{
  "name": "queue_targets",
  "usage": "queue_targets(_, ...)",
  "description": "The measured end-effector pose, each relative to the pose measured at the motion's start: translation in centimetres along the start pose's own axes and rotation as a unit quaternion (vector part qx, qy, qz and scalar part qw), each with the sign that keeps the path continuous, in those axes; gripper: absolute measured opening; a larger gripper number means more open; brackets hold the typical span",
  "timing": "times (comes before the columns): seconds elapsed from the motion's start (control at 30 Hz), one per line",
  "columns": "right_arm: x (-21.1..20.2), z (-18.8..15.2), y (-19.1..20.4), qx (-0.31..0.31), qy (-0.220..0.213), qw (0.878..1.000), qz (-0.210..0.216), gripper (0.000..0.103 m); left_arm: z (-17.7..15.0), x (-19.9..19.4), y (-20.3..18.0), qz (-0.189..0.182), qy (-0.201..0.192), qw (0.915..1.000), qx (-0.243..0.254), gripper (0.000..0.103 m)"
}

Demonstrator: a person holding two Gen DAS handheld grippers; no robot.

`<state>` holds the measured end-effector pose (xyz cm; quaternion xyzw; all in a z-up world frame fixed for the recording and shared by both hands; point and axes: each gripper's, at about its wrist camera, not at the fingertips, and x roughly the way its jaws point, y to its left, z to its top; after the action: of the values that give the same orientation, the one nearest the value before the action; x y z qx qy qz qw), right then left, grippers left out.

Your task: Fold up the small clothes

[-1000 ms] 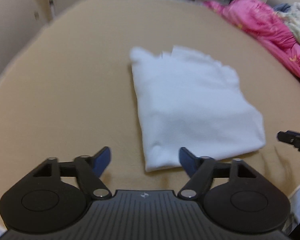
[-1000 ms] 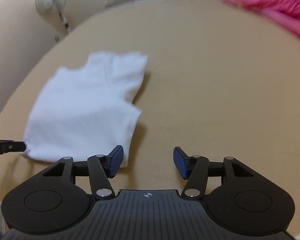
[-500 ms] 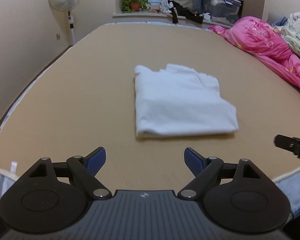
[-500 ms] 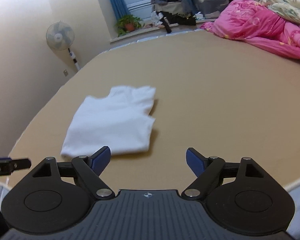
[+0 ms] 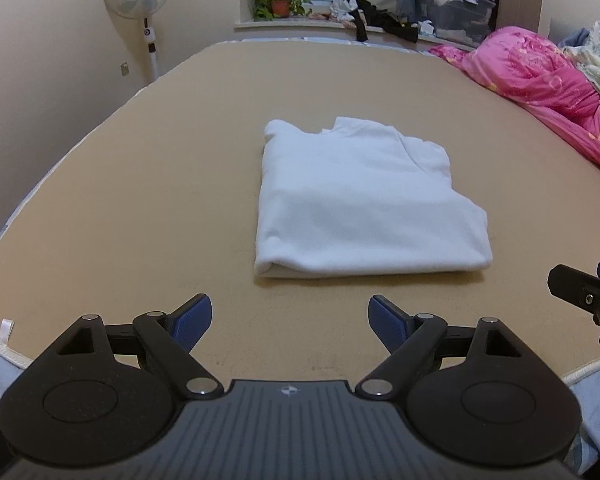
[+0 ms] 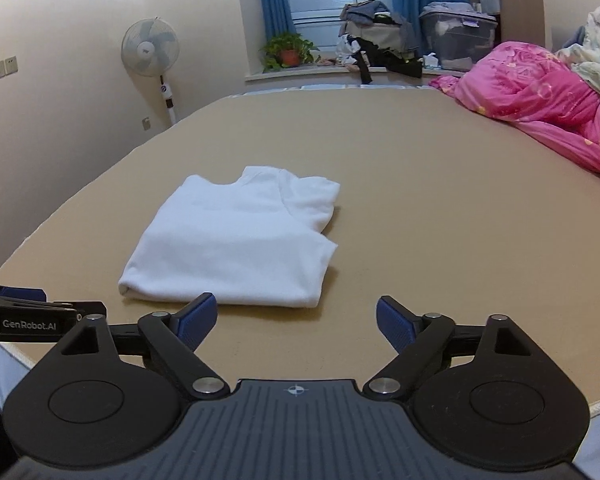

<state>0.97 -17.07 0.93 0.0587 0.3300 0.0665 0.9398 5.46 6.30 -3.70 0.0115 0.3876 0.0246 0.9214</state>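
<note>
Both hand-held grippers, left [image 5: 290,320] and right [image 6: 296,320], hang spread and empty near the folded white shirt [image 5: 364,204] on the bed [image 5: 140,184]; only the right view shows wall switches [image 6: 3,67].

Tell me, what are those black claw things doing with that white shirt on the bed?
A person holds a black claw in each hand and is folding small clothes. The small white cotton shirt lies folded into a neat rectangle on the tan mattress. Both the left claw and the right claw are open, holding nothing, near the bed's edge and not touching the shirt. A pink quilt is bunched at the far right.
</note>
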Motion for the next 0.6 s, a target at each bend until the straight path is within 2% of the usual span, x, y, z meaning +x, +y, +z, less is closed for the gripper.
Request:
queue_targets(0.27, 1.0, 0.1, 0.2, 0.006, 0.002, 1.000, 0.001, 0.092, 0.2, 0.4, 0.6, -0.002, -0.004, 1.0000, -0.007, 0.089)
queue_targets(0.6, 1.4, -0.2, 1.3, -0.017, -0.005, 1.000, 0.000, 0.092, 0.3, 0.5, 0.9, -0.004, -0.005, 0.9999, -0.008, 0.089)
